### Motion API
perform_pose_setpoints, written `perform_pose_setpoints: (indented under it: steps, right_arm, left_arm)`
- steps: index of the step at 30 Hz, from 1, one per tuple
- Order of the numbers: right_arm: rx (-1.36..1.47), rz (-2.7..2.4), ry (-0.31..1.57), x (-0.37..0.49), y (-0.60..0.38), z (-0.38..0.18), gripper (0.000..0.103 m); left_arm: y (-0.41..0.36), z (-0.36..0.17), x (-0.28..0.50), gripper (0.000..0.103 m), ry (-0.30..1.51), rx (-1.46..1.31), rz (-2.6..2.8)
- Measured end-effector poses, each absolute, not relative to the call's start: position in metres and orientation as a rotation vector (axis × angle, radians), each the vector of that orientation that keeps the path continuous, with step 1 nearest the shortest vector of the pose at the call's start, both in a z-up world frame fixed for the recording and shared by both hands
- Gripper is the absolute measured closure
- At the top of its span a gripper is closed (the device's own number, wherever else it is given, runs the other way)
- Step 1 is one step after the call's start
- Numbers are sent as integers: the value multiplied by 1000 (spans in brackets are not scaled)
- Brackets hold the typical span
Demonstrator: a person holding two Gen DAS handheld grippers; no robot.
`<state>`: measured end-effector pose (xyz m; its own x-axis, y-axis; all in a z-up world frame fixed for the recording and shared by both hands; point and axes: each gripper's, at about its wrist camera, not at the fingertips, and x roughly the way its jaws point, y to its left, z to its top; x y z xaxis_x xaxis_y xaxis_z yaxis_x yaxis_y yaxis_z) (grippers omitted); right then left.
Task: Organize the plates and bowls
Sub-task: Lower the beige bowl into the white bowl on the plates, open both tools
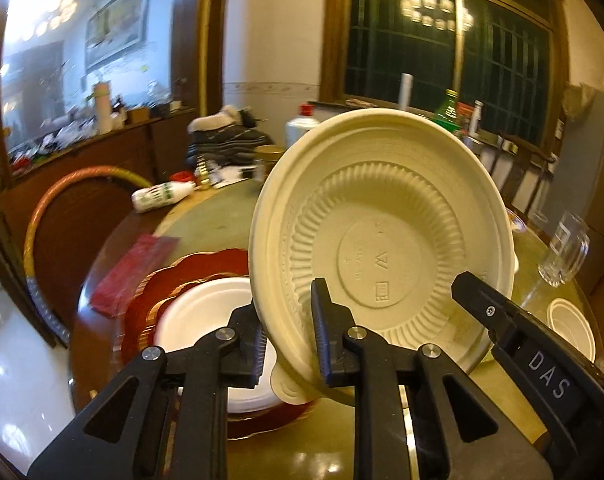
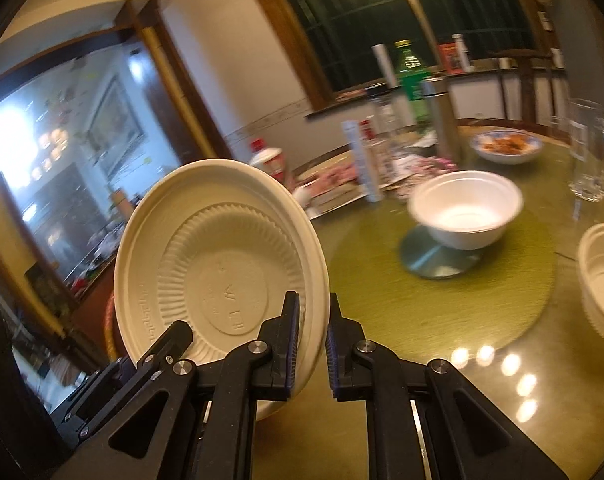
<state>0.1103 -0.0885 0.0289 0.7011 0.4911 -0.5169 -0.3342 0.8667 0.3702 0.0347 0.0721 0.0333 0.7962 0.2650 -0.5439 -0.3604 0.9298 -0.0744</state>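
Cream pulp plate [image 1: 381, 240], held tilted on edge above the table, underside facing both cameras. Left gripper [image 1: 290, 340] is clamped on its lower rim, one pad on each face. In the right wrist view the same plate [image 2: 222, 264] sits between the right gripper [image 2: 307, 350] fingers; the left pad touches the rim, the right pad appears slightly off it, so whether that grip is firm or releasing cannot be told. In the left wrist view the right gripper's finger [image 1: 513, 320] shows at the plate's right edge.

Likely progress: early to mid. Near the table's left edge a white plate [image 1: 206, 312] rests on a red scalloped plate [image 1: 206, 268], looking like a started stack; a small cream lid-like piece [image 1: 290, 388] lies at its near side. Still loose: white bowl [image 2: 465, 208] on the green turntable [image 2: 441, 300] around the centre, a ribbed cream bowl [image 2: 601, 284] at the right edge, also seen as [image 1: 569, 328]. A patterned dish with food [image 2: 505, 144] at the far side, probably not part of the job.

Judged remaining: set held plate on the plate stack, then gather bowls together.
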Motion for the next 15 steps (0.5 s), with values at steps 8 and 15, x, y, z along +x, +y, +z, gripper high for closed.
perform_pose_setpoints:
  steps: [8,15]
  right_arm:
    - [200,571,731,106,-22,24,91]
    - [163,578,813,107,1,8,91]
  left_arm:
    - [125,20,21,85,622,-264,396]
    - [140,1,22,85,707,-316,385]
